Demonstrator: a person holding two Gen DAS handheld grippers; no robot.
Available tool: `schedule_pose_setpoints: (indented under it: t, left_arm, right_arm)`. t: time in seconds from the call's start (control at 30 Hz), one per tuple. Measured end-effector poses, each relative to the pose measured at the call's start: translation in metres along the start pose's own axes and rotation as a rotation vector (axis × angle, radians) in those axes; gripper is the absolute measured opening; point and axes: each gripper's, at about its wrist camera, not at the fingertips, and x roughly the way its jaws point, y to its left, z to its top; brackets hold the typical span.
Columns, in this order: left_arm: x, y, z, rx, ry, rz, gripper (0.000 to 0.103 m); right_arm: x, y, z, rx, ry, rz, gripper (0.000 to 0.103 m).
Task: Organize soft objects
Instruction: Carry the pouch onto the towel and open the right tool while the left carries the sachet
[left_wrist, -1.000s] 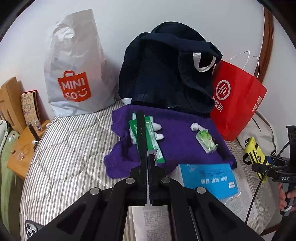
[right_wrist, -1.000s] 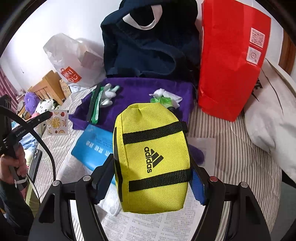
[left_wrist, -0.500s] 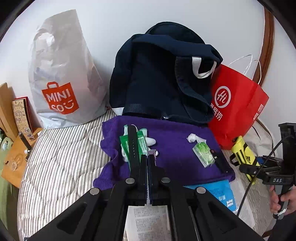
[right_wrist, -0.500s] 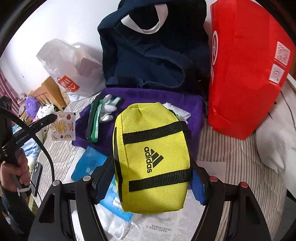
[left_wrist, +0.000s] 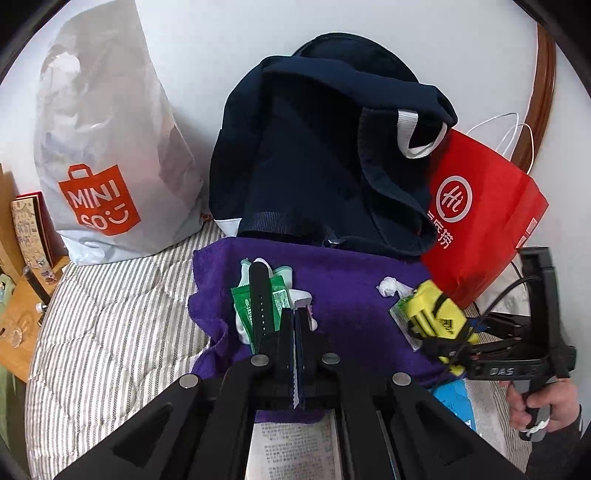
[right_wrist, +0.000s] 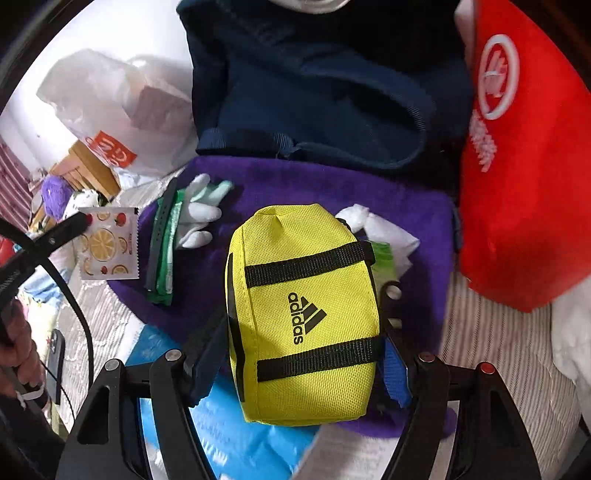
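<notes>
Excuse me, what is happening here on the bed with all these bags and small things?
A person is tidying soft items with two handheld grippers. The right gripper holds a yellow pouch between its fingers, above the purple towel. The left gripper is shut on a thin fruit-print sachet. A green packet, a black strap and a white glove lie on the towel, in front of the navy backpack and the red bag.
</notes>
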Motion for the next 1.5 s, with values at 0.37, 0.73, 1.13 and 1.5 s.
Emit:
schedule_pose_setpoints:
  t: [0.37, 0.73, 1.13, 1.5]
  left_arm:
    - [0.011, 0.002, 0.007, -0.003, 0.01, -0.006, 0.002]
    - [0.021, -0.005, 0.01, 0.016, 0.024, -0.027, 0.002]
    - [0.037, -0.017, 0.011, 0.03, 0.055, -0.047, 0.002]
    - [0.068, -0.026, 0.012, 0.006, 0.107, -0.099, 0.002]
  right_arm:
    - [0.048, 0.014, 0.008, -0.089, 0.093, -0.058, 0.073]
    - [0.046, 0.012, 0.008, -0.105, 0.111, -0.031, 0.079]
    - [0.038, -0.001, 0.011, -0.035, 0.102, 0.018, 0.086]
    - [-0.019, -0.029, 0.002, 0.052, 0.006, 0.002, 0.086]
